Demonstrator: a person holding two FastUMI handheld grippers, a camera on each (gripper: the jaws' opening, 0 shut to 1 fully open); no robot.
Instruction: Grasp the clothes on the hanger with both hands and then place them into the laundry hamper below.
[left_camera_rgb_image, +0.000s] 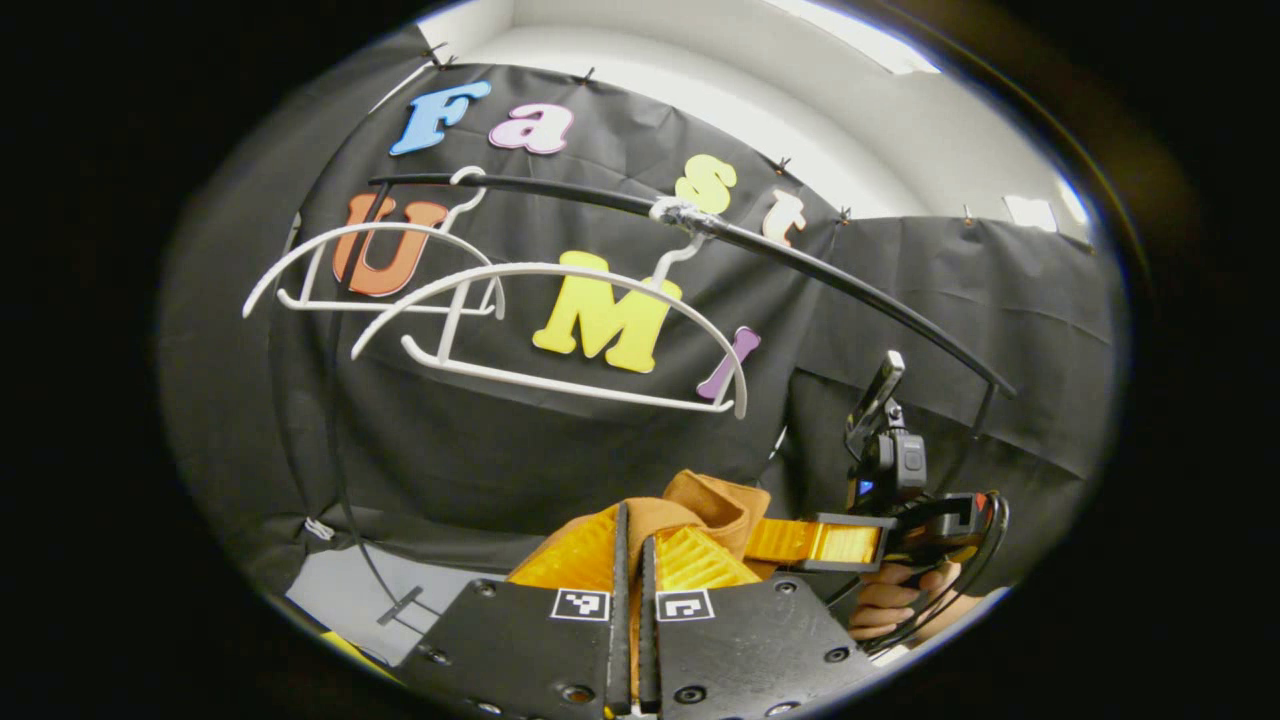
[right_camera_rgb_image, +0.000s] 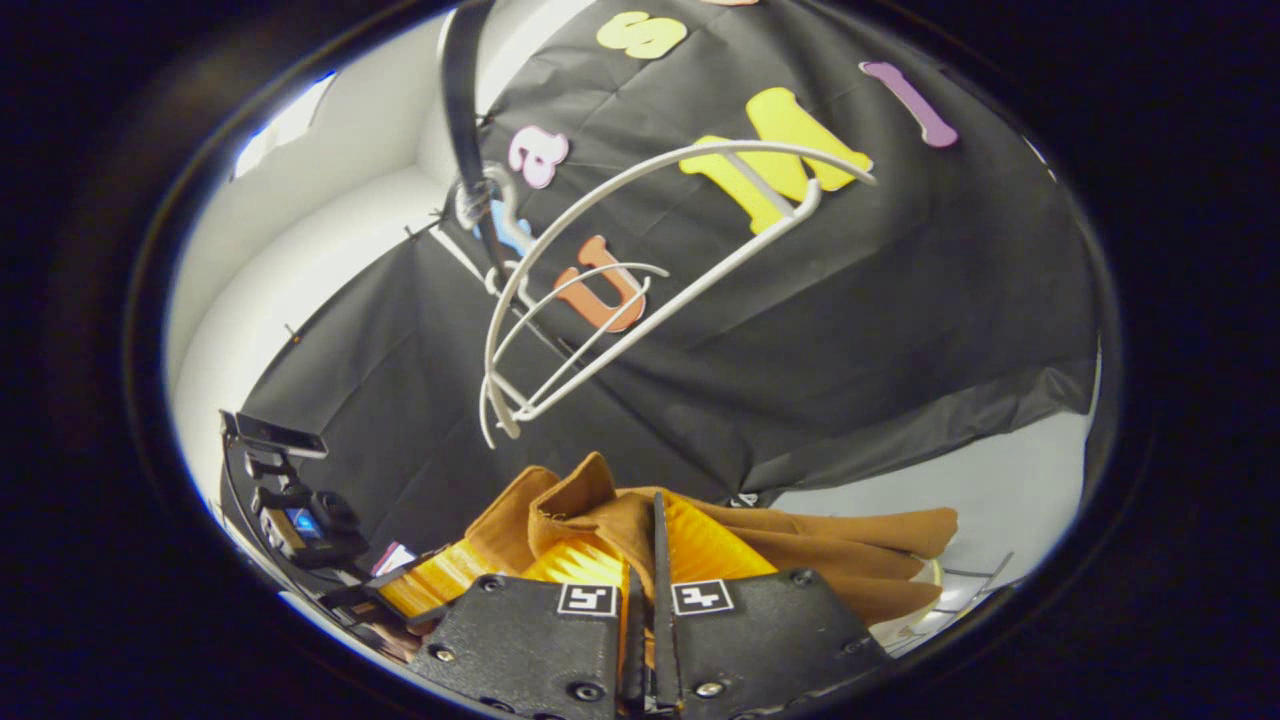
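step in hand: we judge the brown garment (right_camera_rgb_image: 600, 520) is off the white hangers (left_camera_rgb_image: 540, 320) and the lowering into the hamper is what we are doing now.
left tongs (left_camera_rgb_image: 630, 560): at the bottom centre of the left gripper view, clenched, with a fold of the brown cloth pinched between the fingers.
right tongs (right_camera_rgb_image: 645, 570): at the bottom centre of the right gripper view, clenched on the same garment; the cloth bunches above the fingers and trails to the lower right of the frame.
hangers: both bare, hung from the black rail (left_camera_rgb_image: 800, 265) in the upper half of each view, well apart from the cloth.
how we do it well: we keep both grips firm and bring the two tongs down together, near each other, so the loose tail does not drag outside the hamper; we release only once the bulk is inside the rim.
other gripper: in the left gripper view the right one sits at the lower right, with a hand (left_camera_rgb_image: 895, 600) under it.
hard to make out: we cannot tell where the hamper stands; a pale curved edge at the lower right of the right gripper view could be its rim, but it is cut off. the cloth's lower part is hidden behind our tongs.
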